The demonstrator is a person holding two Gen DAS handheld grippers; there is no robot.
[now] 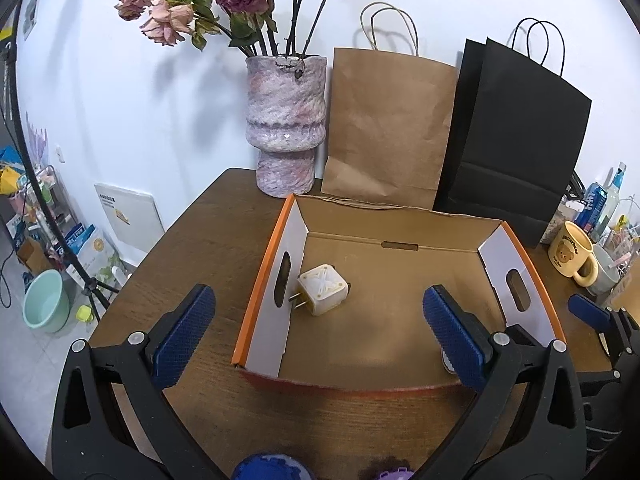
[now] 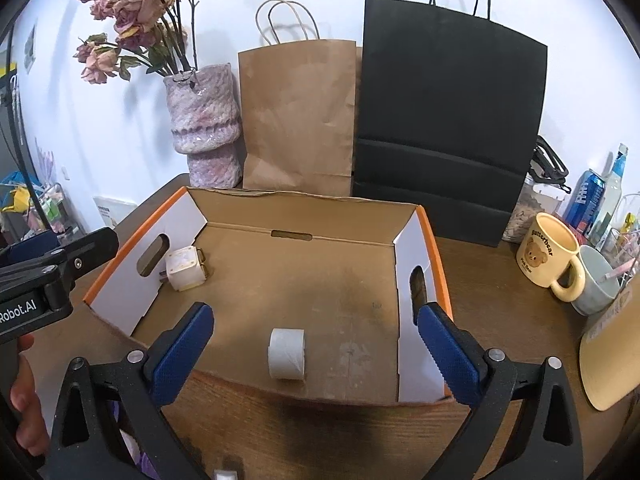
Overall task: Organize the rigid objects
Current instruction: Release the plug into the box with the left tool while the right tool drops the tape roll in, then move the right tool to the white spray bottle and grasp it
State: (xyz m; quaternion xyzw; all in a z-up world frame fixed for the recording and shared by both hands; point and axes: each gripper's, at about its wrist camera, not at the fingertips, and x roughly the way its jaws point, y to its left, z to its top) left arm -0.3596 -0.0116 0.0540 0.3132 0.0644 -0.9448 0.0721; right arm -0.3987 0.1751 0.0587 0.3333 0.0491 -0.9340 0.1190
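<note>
While two bags stand behind, the box holds one plug and one roll.

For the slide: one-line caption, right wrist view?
Open right gripper above cardboard box holding a white roll and plug adapter.

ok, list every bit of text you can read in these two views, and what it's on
"Butterbear": yellow bear mug; smaller print under the bear is too small to read.
"Robot.AI", start cut off: body of the left tongs.
Blue can: white lettering, blurred.
White board leaning on the wall: print too small.
Boxes on the floor shelf: unreadable.
</note>
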